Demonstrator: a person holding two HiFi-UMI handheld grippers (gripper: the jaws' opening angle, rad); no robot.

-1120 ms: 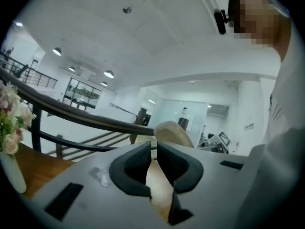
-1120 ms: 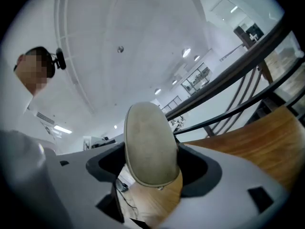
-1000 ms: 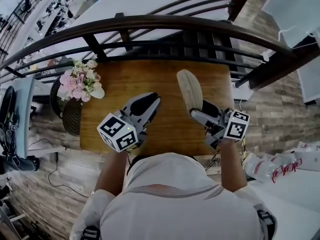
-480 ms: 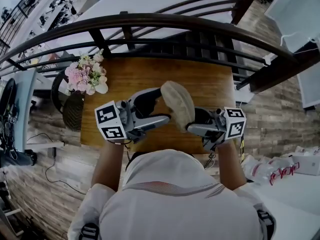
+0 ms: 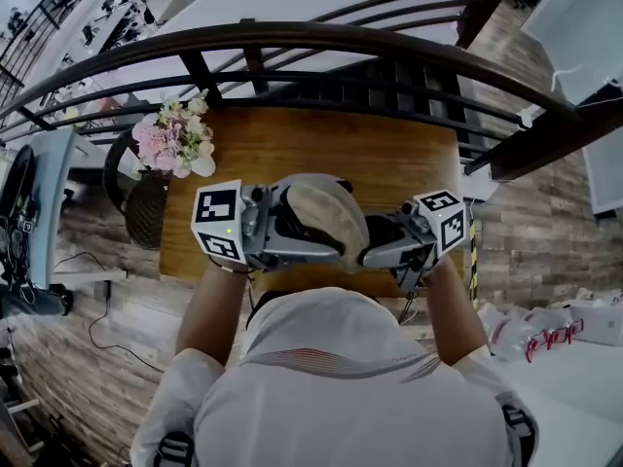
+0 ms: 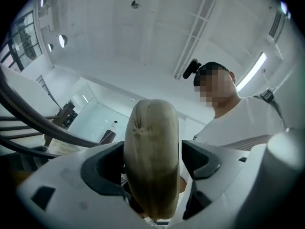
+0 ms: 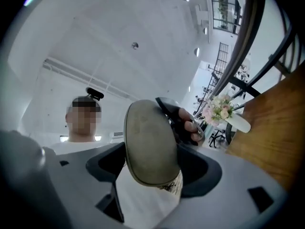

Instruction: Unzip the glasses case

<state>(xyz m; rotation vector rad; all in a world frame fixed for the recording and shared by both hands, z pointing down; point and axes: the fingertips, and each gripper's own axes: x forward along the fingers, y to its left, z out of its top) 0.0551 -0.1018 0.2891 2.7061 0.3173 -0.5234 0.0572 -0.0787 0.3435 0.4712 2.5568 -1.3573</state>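
A wooden worktop (image 5: 389, 154) stands against a dark curved metal railing (image 5: 292, 47), with pale, brick-patterned flooring (image 5: 545, 212) on either side. At the worktop's far left corner is a bunch of pink and white flowers (image 5: 173, 134). Seen from the head camera, a person in a white shirt (image 5: 331, 377) reaches both bare forearms forward, elbows bent, with the two tools turned inward to face each other above the worktop's near edge. The left tongs (image 5: 311, 224) point to the right, their marker cube toward the left. Their own camera shows these left tongs (image 6: 155, 160) closed in around one end of the glasses case (image 6: 151, 128), one jaw on each side and little or no gap. The glasses case (image 5: 326, 217), a beige oval, is held in the air between the two tools, clear of the worktop. Its long axis runs from far left to near right, with one end toward each tool. The right tongs (image 5: 375, 241) point to the left. In their own camera the right tongs (image 7: 153, 168) are clamped on the other end of the glasses case (image 7: 150, 147), whose broad flat face is turned toward that lens.
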